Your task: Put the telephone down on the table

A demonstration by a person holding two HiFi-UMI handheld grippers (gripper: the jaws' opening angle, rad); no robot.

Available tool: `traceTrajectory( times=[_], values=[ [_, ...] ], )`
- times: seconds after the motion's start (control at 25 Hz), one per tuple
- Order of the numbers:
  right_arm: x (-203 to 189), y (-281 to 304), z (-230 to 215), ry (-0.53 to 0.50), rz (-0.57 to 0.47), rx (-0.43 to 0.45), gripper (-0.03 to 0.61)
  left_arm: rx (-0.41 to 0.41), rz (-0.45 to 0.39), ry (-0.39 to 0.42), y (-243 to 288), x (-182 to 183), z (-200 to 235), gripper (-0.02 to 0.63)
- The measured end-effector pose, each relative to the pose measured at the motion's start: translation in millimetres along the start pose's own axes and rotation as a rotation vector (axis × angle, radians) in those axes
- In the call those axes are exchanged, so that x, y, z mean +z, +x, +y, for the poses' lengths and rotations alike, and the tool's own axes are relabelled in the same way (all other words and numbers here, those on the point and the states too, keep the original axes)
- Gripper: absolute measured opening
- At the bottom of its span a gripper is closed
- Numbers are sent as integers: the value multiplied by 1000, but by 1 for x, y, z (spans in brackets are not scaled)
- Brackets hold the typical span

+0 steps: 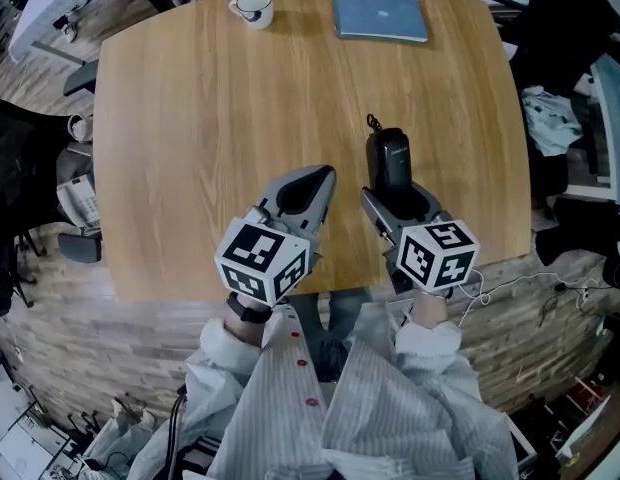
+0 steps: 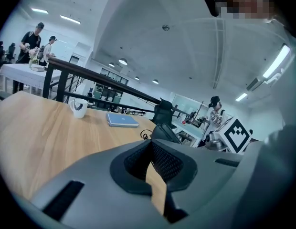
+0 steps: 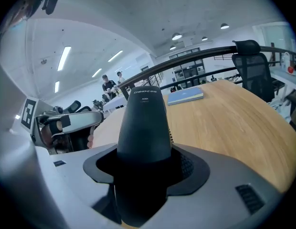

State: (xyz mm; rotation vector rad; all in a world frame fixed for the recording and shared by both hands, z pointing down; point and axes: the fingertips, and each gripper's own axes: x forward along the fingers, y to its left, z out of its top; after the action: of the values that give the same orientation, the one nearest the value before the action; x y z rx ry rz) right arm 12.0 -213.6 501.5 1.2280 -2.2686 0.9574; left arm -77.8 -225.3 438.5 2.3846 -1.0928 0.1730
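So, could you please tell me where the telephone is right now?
In the head view the telephone is held by the right gripper over the near right part of the table, just right of the left gripper and nearer than the blue notebook.

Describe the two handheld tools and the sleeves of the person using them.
The left tool and right tool are smooth grey shells tapering to dark mesh-padded jaws, each carrying a white cube with black square markers. A thin white cable trails by the right one. The sleeves are pale striped shirt fabric; a dark wristband sits on the left.
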Motion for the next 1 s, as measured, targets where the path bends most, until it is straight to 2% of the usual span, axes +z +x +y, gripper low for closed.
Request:
traceTrajectory(
  times=[0.2,0.48,1.0],
  values=[
    [-22,23,0,-24,52,-20,298,19,11,-12,-4,-12,17,8],
    [-54,50,3,-4,103,-29,297,28,27,-30,-8,-31,33,8],
    [-83,84,9,-13,169,-30,297,45,75,-70,-12,-62,52,8]
  ],
)
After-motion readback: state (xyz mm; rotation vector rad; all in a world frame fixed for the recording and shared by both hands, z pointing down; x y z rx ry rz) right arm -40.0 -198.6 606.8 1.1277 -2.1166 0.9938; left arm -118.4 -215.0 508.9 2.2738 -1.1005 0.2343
